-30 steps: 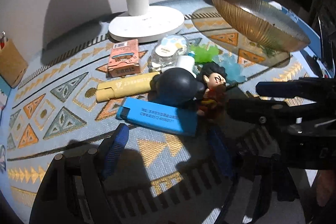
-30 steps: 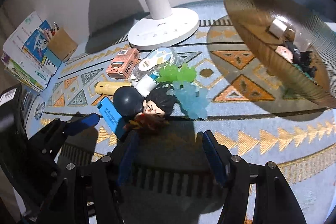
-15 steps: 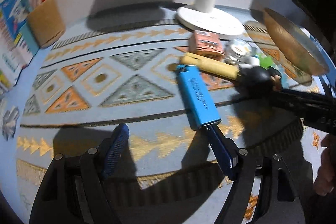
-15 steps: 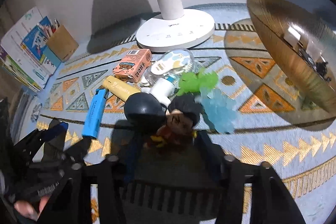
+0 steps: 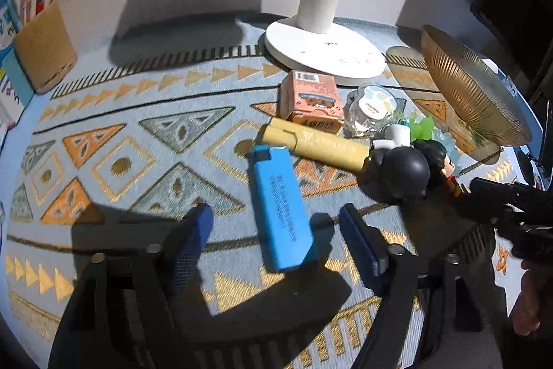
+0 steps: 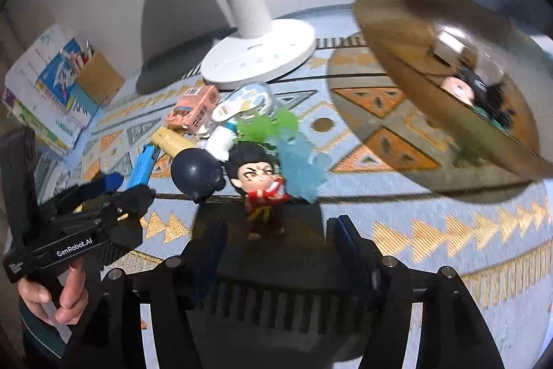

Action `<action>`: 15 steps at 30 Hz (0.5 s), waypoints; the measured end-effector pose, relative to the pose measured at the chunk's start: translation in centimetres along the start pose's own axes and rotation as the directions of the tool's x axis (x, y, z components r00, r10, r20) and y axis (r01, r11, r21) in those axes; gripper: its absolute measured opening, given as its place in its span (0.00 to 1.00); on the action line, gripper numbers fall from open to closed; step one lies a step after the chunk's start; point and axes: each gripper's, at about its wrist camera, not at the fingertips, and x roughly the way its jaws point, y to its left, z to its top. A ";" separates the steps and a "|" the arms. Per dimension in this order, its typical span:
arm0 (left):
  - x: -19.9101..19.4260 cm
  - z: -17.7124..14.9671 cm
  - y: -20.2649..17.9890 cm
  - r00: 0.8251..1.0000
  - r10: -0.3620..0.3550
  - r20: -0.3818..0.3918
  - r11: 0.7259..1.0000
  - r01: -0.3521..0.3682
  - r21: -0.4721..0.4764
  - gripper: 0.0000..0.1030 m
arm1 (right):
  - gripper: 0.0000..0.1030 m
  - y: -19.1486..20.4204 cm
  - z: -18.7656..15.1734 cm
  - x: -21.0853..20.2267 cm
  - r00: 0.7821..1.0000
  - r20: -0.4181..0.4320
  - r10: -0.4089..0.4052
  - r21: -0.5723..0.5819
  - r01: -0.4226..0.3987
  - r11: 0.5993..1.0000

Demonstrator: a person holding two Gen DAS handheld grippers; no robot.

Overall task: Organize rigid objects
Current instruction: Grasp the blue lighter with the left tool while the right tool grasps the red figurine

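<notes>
The blue case [image 5: 280, 209] lies flat on the patterned mat [image 5: 138, 140], its near end between the 2 spread fingers of the left gripper [image 5: 274, 239], touching neither pad. The small figurine [image 6: 261, 185] stands just ahead of the right gripper [image 6: 276, 246], whose 2 fingers are also apart and hold nothing. Beyond the fingertips sit the dark ball [image 6: 197, 170], yellow tube [image 5: 312, 146] and orange box [image 5: 311, 101]. The gold bowl [image 6: 439, 92] stands further right.
</notes>
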 end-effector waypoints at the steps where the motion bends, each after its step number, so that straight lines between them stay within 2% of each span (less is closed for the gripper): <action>1: 0.1 0.1 -0.2 1.000 0.011 0.005 1.000 -0.011 0.010 0.60 | 0.61 0.2 0.0 0.4 1.000 -0.006 -0.005 -0.009 0.005 1.000; 2: 0.1 0.1 -0.4 1.000 0.015 0.005 1.000 -0.015 0.019 0.54 | 0.61 0.7 0.2 0.7 0.999 0.006 -0.033 -0.032 0.033 0.999; 3: 0.2 0.1 -0.5 1.000 0.027 0.013 0.999 -0.027 0.029 0.51 | 0.56 1.1 0.4 0.9 0.999 0.013 -0.050 -0.050 0.051 0.997; 6: 0.2 0.1 -0.7 0.999 0.033 0.025 0.999 -0.034 0.039 0.47 | 0.48 1.8 1.0 1.6 0.997 0.017 -0.080 -0.069 0.081 0.994; 8: 0.2 0.2 -0.9 0.999 0.029 0.033 0.998 -0.030 0.048 0.25 | 0.38 2.0 1.3 1.9 0.995 0.034 -0.092 -0.076 0.094 0.993; 11: 0.0 0.1 -0.8 0.999 -0.001 0.033 0.999 0.000 0.036 0.23 | 0.35 2.3 1.4 2.0 0.994 0.042 -0.103 -0.085 0.107 0.991; 13: -0.4 -0.3 -0.8 0.999 -0.024 0.034 0.999 0.023 0.036 0.21 | 0.20 2.3 1.1 1.6 0.995 0.034 -0.088 -0.082 0.091 0.992; 15: -1.3 -0.9 -0.9 0.998 -0.049 0.044 0.998 0.048 0.036 0.21 | 0.18 1.8 0.4 0.4 0.998 0.034 -0.046 -0.059 0.048 0.997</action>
